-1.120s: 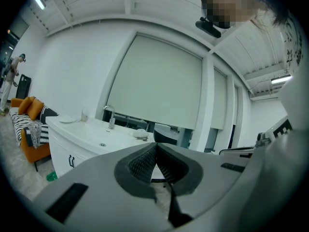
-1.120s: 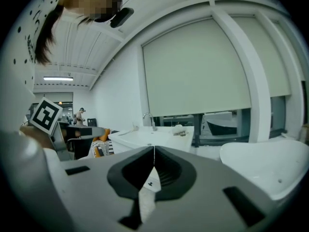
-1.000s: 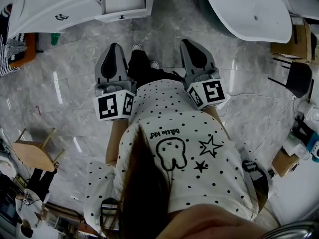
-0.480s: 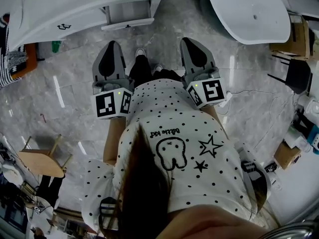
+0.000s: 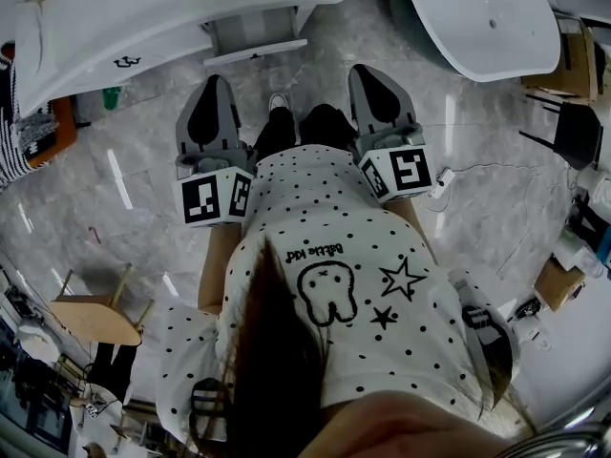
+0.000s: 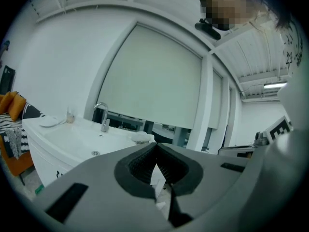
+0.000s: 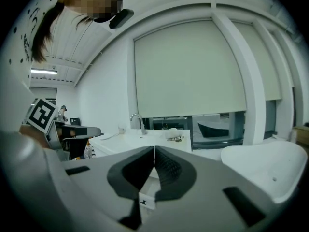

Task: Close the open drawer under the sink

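The white sink vanity (image 5: pixel 143 17) stands at the top left of the head view, and its drawer (image 5: pixel 253 38) is pulled out toward me at the right end. My left gripper (image 5: pixel 212 84) and right gripper (image 5: pixel 368 71) are held side by side in front of me, pointing at the vanity and short of the drawer. Both are shut with nothing in them. In the left gripper view the jaws (image 6: pixel 155 148) meet below the basin and faucet (image 6: pixel 102 116). In the right gripper view the jaws (image 7: pixel 154 150) meet, with the drawer front (image 7: pixel 147 200) showing in the gap under them.
A white bathtub (image 5: pixel 477 17) lies at the top right. A wooden stool (image 5: pixel 91 315) stands at the lower left, an orange seat (image 5: pixel 59 127) beside the vanity, a black chair (image 5: pixel 580 132) and cardboard boxes (image 5: pixel 579 60) at the right. A cable (image 5: pixel 477 173) runs over the marble floor.
The vanity and its open drawer have come closer and lower in the head view as the person walked toward them. Both grippers kept their pose and stayed shut.
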`<action>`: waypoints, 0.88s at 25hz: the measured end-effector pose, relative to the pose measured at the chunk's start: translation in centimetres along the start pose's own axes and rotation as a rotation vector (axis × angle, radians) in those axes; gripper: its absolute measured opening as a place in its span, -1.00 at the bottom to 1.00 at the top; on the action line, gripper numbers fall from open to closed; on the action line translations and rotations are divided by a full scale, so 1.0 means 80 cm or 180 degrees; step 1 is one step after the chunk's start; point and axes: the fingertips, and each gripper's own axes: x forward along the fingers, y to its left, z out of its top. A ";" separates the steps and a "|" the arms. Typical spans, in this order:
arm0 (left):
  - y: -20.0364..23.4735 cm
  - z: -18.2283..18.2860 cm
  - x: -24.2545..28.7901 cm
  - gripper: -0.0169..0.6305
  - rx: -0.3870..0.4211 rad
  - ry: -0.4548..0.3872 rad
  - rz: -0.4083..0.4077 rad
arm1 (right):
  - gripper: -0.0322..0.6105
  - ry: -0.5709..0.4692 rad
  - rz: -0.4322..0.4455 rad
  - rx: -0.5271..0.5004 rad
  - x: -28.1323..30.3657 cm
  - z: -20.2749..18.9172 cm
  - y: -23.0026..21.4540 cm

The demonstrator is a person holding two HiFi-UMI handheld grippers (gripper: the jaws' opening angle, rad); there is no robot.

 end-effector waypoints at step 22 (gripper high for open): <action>-0.010 0.006 0.036 -0.93 -0.0036 -0.0075 0.0374 | -0.86 0.0084 0.0425 -0.0070 0.047 0.014 -0.048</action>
